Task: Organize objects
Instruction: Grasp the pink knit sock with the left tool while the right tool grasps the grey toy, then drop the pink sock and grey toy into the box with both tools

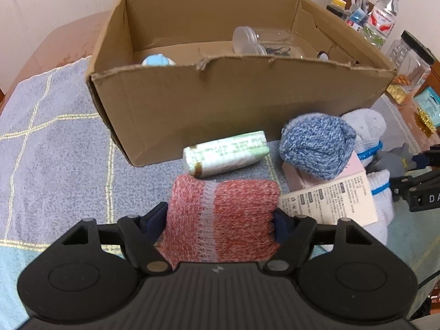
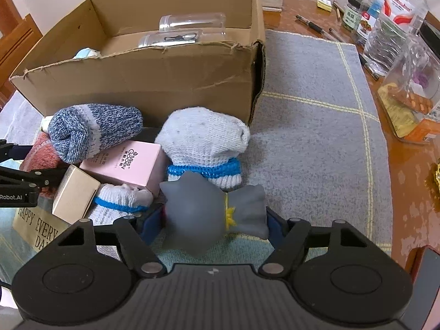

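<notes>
In the left wrist view my left gripper [image 1: 218, 224] is shut on a red knitted sock roll [image 1: 220, 203], with a pad pressing each side. My right gripper [image 2: 214, 221] is shut on a grey soft toy [image 2: 198, 209] with a yellow collar. Behind both stands an open cardboard box [image 1: 220, 104] [image 2: 151, 82] holding clear jars [image 1: 264, 41] and a pale blue item [image 1: 158, 61]. In front of the box lie a blue knitted sock roll [image 1: 316, 145] [image 2: 90, 132], a white sock roll with a blue band [image 2: 200, 140], a pink carton [image 2: 123, 165] and a green-white packet [image 1: 225, 152].
A grey checked cloth [image 2: 316, 137] covers the wooden table [image 2: 407, 192]. A second white sock [image 2: 121, 200] and a beige carton [image 2: 74, 192] lie by the pink one. At the right stand a water bottle [image 1: 383, 13], clear containers [image 1: 409, 57] and pens [image 2: 316, 26].
</notes>
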Tool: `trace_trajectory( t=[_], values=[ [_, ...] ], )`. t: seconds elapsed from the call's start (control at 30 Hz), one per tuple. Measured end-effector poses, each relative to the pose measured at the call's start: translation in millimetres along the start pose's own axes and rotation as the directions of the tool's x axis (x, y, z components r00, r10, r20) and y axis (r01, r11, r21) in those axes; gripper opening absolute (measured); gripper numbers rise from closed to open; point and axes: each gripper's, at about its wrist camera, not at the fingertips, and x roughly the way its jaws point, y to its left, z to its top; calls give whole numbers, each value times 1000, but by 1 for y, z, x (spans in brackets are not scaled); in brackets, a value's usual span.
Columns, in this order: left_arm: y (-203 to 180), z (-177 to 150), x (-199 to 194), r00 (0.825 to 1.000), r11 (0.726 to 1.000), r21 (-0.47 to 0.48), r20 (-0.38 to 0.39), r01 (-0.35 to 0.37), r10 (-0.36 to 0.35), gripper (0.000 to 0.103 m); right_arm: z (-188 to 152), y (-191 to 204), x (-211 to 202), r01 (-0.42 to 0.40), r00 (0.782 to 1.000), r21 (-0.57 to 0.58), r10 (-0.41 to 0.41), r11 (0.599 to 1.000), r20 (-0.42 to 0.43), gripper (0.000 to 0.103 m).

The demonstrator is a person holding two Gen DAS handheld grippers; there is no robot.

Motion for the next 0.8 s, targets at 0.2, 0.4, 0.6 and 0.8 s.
trace_trajectory(
  t=[0.2, 0.4, 0.6, 0.8],
  values=[
    [-18, 24, -19, 1000, 1000, 29, 0, 10, -10, 75, 3, 0, -11, 4, 1000, -8, -4, 1000, 0, 78],
    [-2, 18, -38, 999, 998, 46, -8, 42, -42, 75, 14, 3, -28, 20, 1000, -38, -20, 999, 14, 78],
    [7, 29, -56, 998, 994, 87, -5, 66, -66, 75, 26, 7, -51, 5, 999, -72, -2, 997, 37, 78],
    [3, 46, -81, 995, 986, 140, 26, 88, -92, 75, 42, 11, -74, -18, 996, -98, 26, 995, 84, 78]
  ],
)
